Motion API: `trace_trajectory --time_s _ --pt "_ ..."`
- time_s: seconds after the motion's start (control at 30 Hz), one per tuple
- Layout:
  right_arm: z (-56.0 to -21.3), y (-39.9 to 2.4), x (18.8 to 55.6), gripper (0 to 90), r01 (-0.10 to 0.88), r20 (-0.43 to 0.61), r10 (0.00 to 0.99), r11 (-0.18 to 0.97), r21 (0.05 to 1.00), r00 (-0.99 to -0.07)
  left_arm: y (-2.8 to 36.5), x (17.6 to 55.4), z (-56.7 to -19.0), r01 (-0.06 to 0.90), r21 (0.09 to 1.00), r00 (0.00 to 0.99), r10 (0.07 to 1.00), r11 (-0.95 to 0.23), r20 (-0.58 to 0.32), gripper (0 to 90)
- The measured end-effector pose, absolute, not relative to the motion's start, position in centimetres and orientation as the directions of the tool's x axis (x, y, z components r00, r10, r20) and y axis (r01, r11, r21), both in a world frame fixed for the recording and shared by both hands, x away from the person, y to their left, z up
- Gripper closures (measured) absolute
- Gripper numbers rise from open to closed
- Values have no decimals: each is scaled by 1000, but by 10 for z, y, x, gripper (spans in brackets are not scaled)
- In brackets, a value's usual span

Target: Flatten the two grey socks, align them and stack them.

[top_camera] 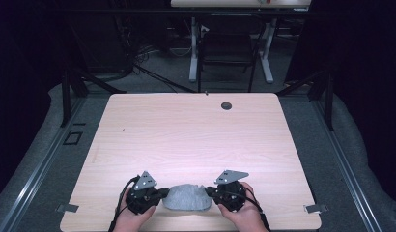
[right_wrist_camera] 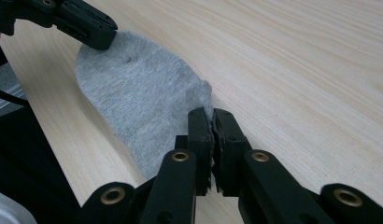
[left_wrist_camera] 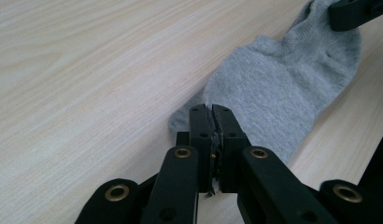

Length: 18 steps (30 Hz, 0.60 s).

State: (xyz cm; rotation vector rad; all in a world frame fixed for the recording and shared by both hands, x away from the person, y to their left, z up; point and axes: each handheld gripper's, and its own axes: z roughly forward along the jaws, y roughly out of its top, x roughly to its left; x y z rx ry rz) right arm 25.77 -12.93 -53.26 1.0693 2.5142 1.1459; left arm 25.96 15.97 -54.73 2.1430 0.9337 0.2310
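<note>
— Jaws?
— Both pairs clamped on the grey sock [top_camera: 186,198]: left gripper [top_camera: 160,195] pinches one end, right gripper [top_camera: 211,192] the other.
— Where's the sock?
— Flat on the table [top_camera: 186,135], near its front edge, between the hands. Beyond the sock, bare wood runs to a small dark grommet [top_camera: 226,105].

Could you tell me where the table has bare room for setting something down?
Nearly all the table is bare, from the sock back to the small dark disc by the far edge. The near edge is crowded: the left gripper and right gripper pinch the sock's ends.
</note>
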Motion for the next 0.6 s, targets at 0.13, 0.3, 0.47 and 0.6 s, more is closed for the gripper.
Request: trace_trajectory --time_s 0.13,0.3,0.47,0.6 --pt "-538 -130 259 863 549 132 681 443 709 -720 159 261 -553 553 707 713 690 -442 -126 880" --pt "-547 -130 261 858 562 133 687 451 693 -715 159 263 -558 562 704 705 697 -434 -133 879" --pt "-553 -131 263 853 575 136 697 447 685 -704 158 266 -561 561 704 709 692 -437 -135 876" --pt "-556 -131 265 841 582 136 697 457 673 -704 159 267 -562 563 705 705 696 -432 -136 874"
